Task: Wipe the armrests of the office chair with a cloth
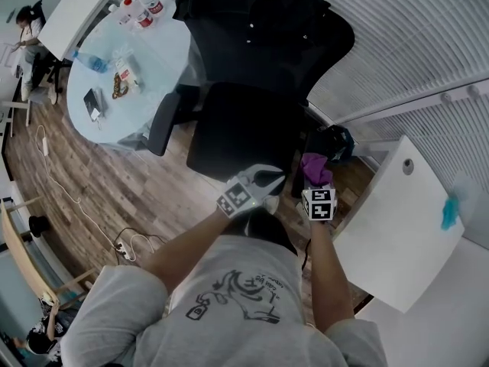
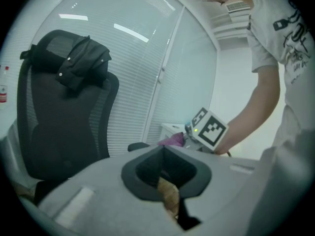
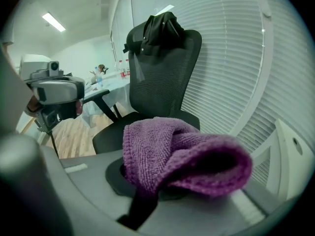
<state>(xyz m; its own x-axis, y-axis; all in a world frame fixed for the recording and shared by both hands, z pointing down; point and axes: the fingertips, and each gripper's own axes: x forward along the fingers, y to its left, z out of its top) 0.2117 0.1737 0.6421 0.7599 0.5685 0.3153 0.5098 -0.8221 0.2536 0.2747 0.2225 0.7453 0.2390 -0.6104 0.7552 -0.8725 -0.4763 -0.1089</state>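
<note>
A black mesh office chair (image 1: 244,128) stands in front of me with a dark jacket (image 1: 260,14) draped over its backrest. Its left armrest (image 1: 163,123) juts toward the round table. In the left gripper view the other armrest (image 2: 139,146) shows just beyond the jaws. My right gripper (image 1: 317,197) is shut on a bunched purple cloth (image 3: 182,156), held near the seat's right front, close to that armrest. The cloth (image 1: 315,167) also shows in the head view. My left gripper (image 1: 260,182) hovers at the seat's front edge, jaws together with nothing in them.
A pale round table (image 1: 153,60) with bottles, a phone and a snack bag stands left of the chair. A white desk (image 1: 397,228) is close on the right, against window blinds. A black bag (image 1: 336,140) sits beside the chair. Cables (image 1: 84,212) trail over the wood floor.
</note>
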